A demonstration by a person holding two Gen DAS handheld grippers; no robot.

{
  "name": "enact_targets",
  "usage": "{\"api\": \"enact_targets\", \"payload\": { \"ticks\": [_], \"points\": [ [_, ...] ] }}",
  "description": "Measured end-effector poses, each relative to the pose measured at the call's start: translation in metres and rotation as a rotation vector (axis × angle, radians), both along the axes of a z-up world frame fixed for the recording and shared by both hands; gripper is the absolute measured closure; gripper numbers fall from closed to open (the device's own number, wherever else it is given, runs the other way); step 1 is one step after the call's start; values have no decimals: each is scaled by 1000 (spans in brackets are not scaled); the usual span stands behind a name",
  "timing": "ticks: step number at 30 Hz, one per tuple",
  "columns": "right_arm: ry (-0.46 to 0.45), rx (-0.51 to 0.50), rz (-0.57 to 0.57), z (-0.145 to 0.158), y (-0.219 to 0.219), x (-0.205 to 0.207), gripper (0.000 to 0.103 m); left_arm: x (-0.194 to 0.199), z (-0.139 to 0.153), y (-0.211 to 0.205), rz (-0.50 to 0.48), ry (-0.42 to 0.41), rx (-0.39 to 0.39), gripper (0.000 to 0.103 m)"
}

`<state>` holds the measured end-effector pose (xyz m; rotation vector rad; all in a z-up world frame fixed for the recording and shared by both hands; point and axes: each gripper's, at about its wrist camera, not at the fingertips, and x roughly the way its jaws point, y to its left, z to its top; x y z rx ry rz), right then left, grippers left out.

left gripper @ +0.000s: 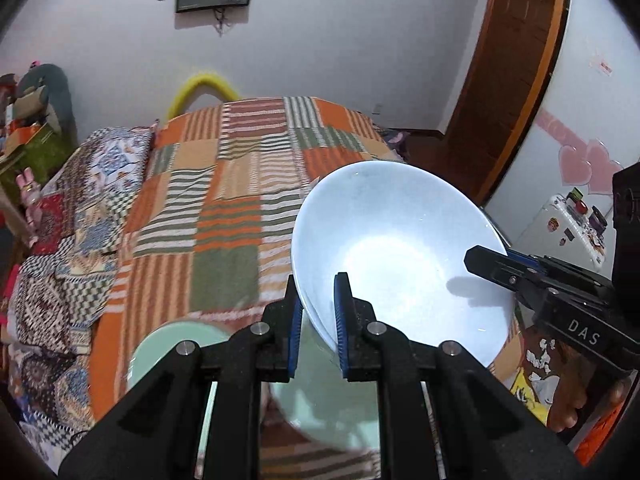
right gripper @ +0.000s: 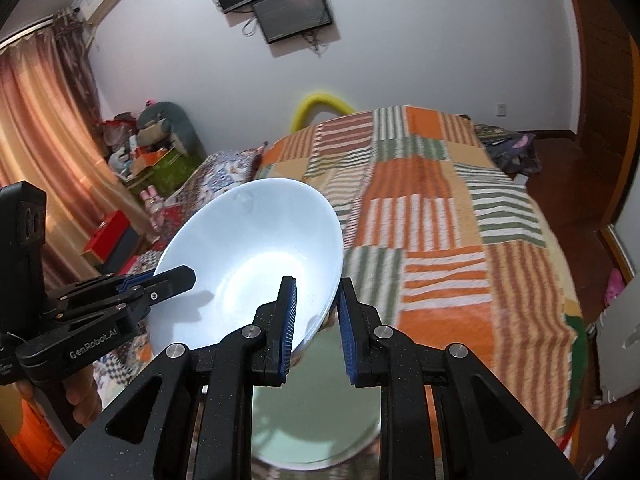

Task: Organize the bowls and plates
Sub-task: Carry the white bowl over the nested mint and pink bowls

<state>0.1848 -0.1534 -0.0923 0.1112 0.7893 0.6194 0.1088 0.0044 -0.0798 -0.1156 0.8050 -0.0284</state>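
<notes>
Left wrist view: the left gripper (left gripper: 318,322) clamps the near rim of the round white ceramic bowl (left gripper: 400,256), held above the striped patchwork bedspread (left gripper: 224,200); the right gripper (left gripper: 486,262) bites the rim at three o'clock. A pale green plate (left gripper: 172,344) lies below.

Right wrist view: right gripper (right gripper: 318,320) pinches the bowl's (right gripper: 248,252) rim, left gripper (right gripper: 176,280) at nine o'clock, green plate (right gripper: 316,412) underneath.

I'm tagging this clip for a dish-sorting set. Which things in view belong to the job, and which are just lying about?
Job:
- white glossy round bowl, held at its rim by the left claw and right claw
- pale green round plate beneath

Lying about:
- orange striped patchwork bedspread
- black wall screen
- yellow foam tube
</notes>
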Motion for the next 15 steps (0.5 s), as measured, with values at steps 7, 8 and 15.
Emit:
{"api": "enact_targets", "payload": {
  "ticks": [7, 8, 15],
  "points": [
    [-2, -22, 89, -9, 42, -17, 84, -38, -7, 40, 81, 7, -3, 88],
    [2, -25, 105, -11, 50, -19, 84, -41, -9, 46, 93, 10, -6, 88],
    [21, -44, 193, -25, 93, -30, 84, -66, -27, 88, 182, 38, -38, 88]
  ]
}}
